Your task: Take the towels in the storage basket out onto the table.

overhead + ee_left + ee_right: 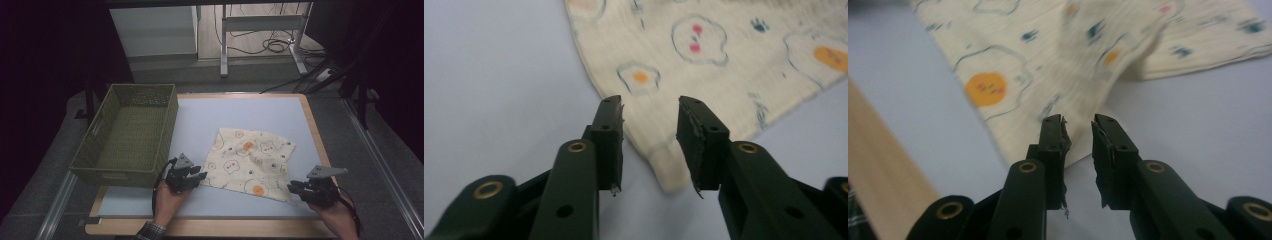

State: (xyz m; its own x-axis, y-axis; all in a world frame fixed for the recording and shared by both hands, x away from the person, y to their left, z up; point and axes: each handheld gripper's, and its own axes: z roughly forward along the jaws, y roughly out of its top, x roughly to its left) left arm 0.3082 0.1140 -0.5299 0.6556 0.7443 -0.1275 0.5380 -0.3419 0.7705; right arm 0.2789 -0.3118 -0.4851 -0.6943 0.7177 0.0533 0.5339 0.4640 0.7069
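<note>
We see a table with a pale blue-grey top (260,112) and a light wooden rim (316,131) in the middle of the high view. On it, right of centre, lies a cream cloth (252,162) printed with small egg and face figures, spread nearly flat with some folds along its right side. A green woven basket (102,172) sits on the left part of the table, well apart from the cloth.

The left gripper (199,176) sits at the lower middle of the high view, just beside the cloth's lower left corner. In the left gripper view its jaws stand apart with a clear gap; the corner of the cloth (664,172) lies on the table between them, and the pads do not press on it. The right gripper (291,187) is at the lower right, at the cloth's lower right corner. In the right gripper view its jaws stand a narrow gap apart, with the cloth's edge (1073,145) lying just at the tips; the picture is blurred there, but nothing looks clamped.

Around the table the floor (45,170) is grey, with a metal rail (380,160) running along the right side. At the top of the high view stand the white legs of another desk (224,47) with dark cables (272,45) on the floor. The upper left and upper right of the frame are dark.
</note>
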